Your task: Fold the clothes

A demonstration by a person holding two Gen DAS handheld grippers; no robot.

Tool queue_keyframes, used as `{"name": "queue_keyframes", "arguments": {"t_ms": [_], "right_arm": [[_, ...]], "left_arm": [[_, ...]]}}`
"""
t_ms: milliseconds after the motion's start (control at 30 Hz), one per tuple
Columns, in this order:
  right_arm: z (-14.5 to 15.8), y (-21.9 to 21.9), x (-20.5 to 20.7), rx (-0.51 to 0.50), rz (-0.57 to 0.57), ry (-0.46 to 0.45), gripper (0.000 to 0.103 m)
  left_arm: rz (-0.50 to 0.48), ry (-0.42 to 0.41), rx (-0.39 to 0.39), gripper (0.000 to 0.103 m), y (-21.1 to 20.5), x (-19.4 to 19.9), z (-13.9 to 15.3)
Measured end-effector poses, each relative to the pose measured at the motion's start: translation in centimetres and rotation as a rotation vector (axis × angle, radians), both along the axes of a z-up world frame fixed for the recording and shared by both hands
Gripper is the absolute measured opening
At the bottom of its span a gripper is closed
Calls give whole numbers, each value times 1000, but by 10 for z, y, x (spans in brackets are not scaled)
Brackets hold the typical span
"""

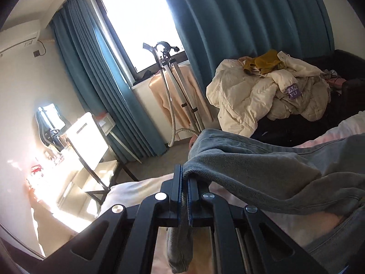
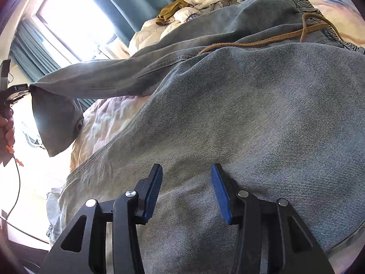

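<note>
Grey-blue denim trousers (image 2: pixel 251 114) with a brown drawstring (image 2: pixel 269 42) lie spread over a pale pink bed (image 2: pixel 107 116). In the left wrist view my left gripper (image 1: pixel 185 171) is shut on the hem of one trouser leg (image 1: pixel 262 159), and the cloth is lifted and stretched to the right. The right wrist view shows that same leg (image 2: pixel 95 80) pulled out to the left, where the left gripper (image 2: pixel 22 89) and a hand (image 2: pixel 6 127) hold it. My right gripper (image 2: pixel 187 171) is open, its blue pads just above the other trouser leg, with nothing between them.
A heap of cream jackets (image 1: pixel 269 93) with a mustard garment (image 1: pixel 264 61) on top lies on a dark sofa (image 1: pixel 342 57) beyond the bed. Teal curtains (image 1: pixel 239 22) flank a bright window (image 1: pixel 136 22). A garment steamer (image 1: pixel 173 86) and a folding stand (image 1: pixel 89 141) are on the floor.
</note>
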State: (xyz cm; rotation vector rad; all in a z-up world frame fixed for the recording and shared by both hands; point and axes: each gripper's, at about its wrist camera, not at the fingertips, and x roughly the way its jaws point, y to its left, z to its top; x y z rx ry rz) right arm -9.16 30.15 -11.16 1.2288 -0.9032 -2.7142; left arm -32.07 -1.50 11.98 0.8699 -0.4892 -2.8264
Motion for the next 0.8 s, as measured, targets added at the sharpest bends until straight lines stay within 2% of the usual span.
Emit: {"name": "queue_keyframes", "arguments": {"t_ms": [67, 133, 300, 367, 467, 500, 533, 600, 800], "right_arm": [[2, 1, 1, 8, 0, 4, 45], [4, 1, 2, 16, 0, 7, 45], [8, 0, 4, 38, 11, 16, 45], [9, -1, 5, 46, 16, 19, 45], [9, -5, 2, 61, 23, 23, 45], [8, -7, -2, 66, 26, 22, 45], [8, -9, 1, 64, 28, 20, 45], [9, -7, 7, 61, 32, 19, 45], [15, -18, 0, 101, 67, 43, 45]], "left_arm": [[-6, -17, 99, 4, -6, 15, -17], [-35, -8, 230, 4, -10, 33, -32], [-59, 7, 385, 4, -7, 57, -62], [-67, 4, 435, 8, -5, 59, -73], [-51, -12, 560, 32, -7, 60, -90], [-46, -14, 585, 48, -7, 63, -94], [-42, -17, 608, 53, -6, 67, -98], [-68, -19, 603, 68, 0, 78, -101], [-110, -24, 517, 69, -2, 133, -102]]}}
